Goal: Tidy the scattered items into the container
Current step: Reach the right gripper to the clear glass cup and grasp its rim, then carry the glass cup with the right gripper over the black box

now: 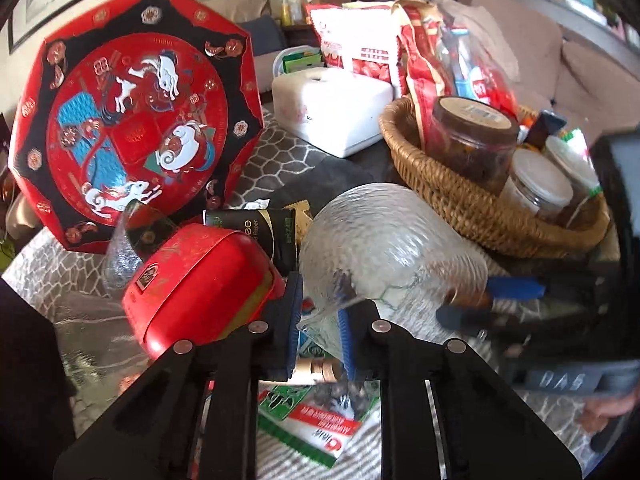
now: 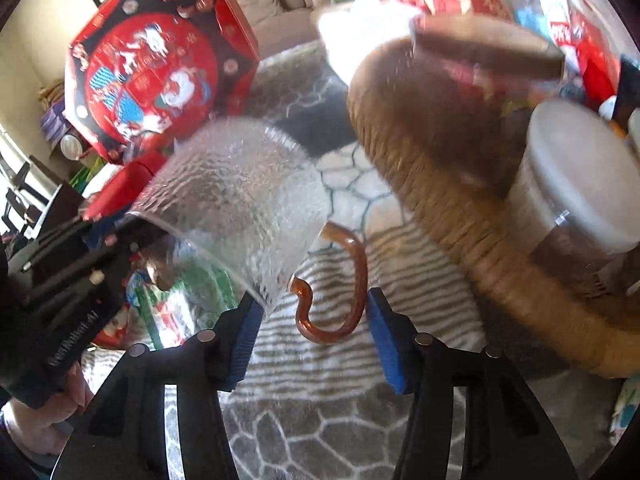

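A clear textured glass cup (image 1: 392,248) with an amber handle (image 2: 352,280) is tilted on its side just in front of the wicker basket (image 1: 440,192). My left gripper (image 1: 320,328) is shut on the cup's rim, with the thin glass wall pinched between its blue pads. The right gripper (image 2: 312,332) reaches in from the other side, and its pads rest against the handle and the edge of the cup (image 2: 236,184). In the left wrist view it shows as blue fingers (image 1: 516,286) beside the glass. The basket (image 2: 440,216) holds several lidded jars (image 1: 472,140).
A red rounded tin (image 1: 196,280) lies left of the cup, a black coffee packet (image 1: 256,232) behind it. A big red octagonal box (image 1: 132,120) leans at the back left. A white tissue box (image 1: 332,112) and a green-red packet (image 1: 316,416) lie on the patterned cloth.
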The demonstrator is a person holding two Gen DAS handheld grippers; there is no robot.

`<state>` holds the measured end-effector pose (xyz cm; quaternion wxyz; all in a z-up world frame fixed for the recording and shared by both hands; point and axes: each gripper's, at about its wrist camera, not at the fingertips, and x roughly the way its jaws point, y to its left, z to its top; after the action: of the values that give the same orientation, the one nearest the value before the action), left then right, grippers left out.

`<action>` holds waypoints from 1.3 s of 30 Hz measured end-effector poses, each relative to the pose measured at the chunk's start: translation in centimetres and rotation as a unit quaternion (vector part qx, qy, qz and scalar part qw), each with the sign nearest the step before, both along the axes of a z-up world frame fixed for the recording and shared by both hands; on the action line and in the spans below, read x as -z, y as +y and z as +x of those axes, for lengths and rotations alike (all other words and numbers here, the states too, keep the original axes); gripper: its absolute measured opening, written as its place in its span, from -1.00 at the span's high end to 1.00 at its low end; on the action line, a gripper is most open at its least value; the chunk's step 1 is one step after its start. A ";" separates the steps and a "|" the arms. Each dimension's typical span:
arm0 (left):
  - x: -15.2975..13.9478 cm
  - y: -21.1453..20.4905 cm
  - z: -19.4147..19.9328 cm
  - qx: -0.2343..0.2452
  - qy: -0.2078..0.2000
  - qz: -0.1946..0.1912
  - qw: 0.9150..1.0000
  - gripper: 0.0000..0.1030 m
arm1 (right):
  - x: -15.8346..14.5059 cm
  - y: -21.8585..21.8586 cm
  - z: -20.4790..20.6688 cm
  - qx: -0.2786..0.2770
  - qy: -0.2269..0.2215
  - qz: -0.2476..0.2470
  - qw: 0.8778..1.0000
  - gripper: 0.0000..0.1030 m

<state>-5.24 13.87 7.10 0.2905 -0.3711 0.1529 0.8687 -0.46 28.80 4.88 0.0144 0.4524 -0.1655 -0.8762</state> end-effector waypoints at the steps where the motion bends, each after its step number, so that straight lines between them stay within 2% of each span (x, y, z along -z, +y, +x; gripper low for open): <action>1: -0.2 -0.2 0.2 -0.002 -0.006 0.004 1.000 0.69 | -0.3 0.1 0.2 -0.001 0.003 -0.002 1.000 -0.01; 9: -1.6 -1.1 2.4 -0.003 -0.054 0.038 0.998 0.70 | -3.1 3.4 3.0 0.000 -0.006 -0.052 0.999 0.02; 14: -0.6 -0.1 1.9 -0.018 -0.071 0.004 0.997 0.71 | -3.9 3.5 2.0 -0.008 -0.011 -0.064 0.998 -0.01; 18: -0.4 0.5 0.1 -0.044 -0.091 0.000 0.995 0.71 | -6.0 3.9 2.7 -0.006 0.028 -0.033 0.999 -0.07; 21: -0.2 1.1 -0.9 -0.049 -0.096 -0.017 0.994 0.68 | -7.3 3.9 3.8 -0.007 0.047 0.042 0.998 -0.16; 23: 0.2 1.2 -1.4 -0.051 -0.099 -0.024 0.993 0.67 | -6.6 3.8 4.0 -0.019 0.033 0.064 0.997 -0.16; 27: 0.8 1.4 -1.7 -0.043 -0.095 -0.040 0.994 0.66 | -3.5 3.3 3.0 -0.040 -0.001 0.058 0.998 -0.14; 30: 1.1 1.2 -1.8 -0.047 -0.100 -0.035 0.993 0.66 | -2.0 2.7 1.4 -0.025 0.002 0.071 0.997 0.08; 32: 1.1 1.2 -1.8 -0.048 -0.102 -0.032 0.993 0.66 | -0.5 3.1 0.3 -0.008 -0.011 0.038 0.999 0.30; 35: 1.4 1.6 -1.9 -0.046 -0.111 -0.024 0.992 0.58 | 0.6 3.3 -0.5 0.016 -0.005 0.010 1.000 0.45; 36: 1.6 1.7 -1.9 -0.047 -0.116 -0.021 0.992 0.58 | 0.5 3.2 -0.6 0.019 0.000 0.004 1.000 0.77; 39: 1.7 1.4 -1.6 -0.053 -0.115 -0.013 0.992 0.61 | -0.1 2.5 -0.2 0.022 0.009 0.017 1.000 0.77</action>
<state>-6.86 15.31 5.42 0.2552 -0.4796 0.1096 0.8323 -0.71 31.29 4.98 -0.0114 0.4408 -0.1600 -0.8832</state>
